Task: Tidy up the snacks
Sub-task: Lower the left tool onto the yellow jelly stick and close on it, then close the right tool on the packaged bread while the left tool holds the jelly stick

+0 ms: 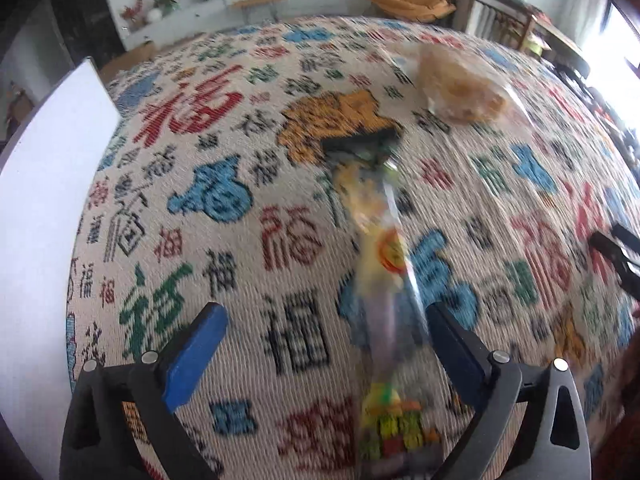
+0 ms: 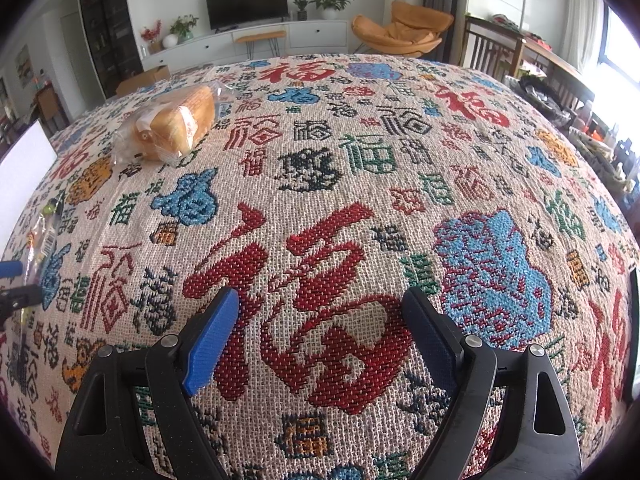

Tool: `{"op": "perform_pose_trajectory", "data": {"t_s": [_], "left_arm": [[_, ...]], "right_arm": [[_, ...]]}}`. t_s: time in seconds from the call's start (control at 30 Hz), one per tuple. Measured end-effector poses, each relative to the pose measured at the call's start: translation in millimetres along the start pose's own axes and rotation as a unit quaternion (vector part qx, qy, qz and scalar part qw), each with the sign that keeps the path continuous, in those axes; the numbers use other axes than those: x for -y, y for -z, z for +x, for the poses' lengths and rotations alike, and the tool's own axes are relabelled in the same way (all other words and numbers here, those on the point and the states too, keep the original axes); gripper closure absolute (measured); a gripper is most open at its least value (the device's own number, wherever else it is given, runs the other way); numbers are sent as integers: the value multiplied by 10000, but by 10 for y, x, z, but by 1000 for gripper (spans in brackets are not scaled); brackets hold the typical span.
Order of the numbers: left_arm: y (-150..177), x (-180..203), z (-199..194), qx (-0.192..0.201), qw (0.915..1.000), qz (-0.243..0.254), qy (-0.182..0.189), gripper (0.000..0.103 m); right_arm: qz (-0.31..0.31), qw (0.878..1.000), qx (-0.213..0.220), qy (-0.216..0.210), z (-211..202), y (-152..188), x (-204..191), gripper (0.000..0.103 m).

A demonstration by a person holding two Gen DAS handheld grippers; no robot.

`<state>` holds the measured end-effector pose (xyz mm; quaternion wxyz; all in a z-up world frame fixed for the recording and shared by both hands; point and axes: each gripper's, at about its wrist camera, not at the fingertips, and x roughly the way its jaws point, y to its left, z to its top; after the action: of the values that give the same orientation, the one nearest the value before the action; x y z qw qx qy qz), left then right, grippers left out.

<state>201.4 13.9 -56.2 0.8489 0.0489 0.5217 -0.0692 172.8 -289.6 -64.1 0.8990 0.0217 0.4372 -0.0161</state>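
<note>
My left gripper (image 1: 326, 328) gapes over a blurred crinkly snack bag (image 1: 384, 280) on the woven tablecloth (image 1: 240, 240); my right gripper (image 2: 320, 312) gapes empty.

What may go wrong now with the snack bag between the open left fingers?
1. The left gripper is open and the clear snack bag lies loosely between its fingers, nearer one pad; closing may catch only film and let it slip.
2. The left view is blurred, so the aim may be off.
3. The bread bag lies beyond; pushing the snack bag forward might bump it. The right gripper is open and empty, so it gives no support.
</note>
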Motion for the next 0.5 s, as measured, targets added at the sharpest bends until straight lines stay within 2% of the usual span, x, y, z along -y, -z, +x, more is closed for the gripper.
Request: {"op": "perform_pose_trajectory", "data": {"t_s": [0.17, 0.5], "left_arm": [[56, 43, 53, 657, 9974, -252, -147, 0], [44, 42, 47, 680, 9972, -265, -167, 0]], "right_arm": [[2, 10000, 1, -2, -1, -2, -16, 16], [-4, 10000, -2, 6, 0, -3, -13, 16]]}}
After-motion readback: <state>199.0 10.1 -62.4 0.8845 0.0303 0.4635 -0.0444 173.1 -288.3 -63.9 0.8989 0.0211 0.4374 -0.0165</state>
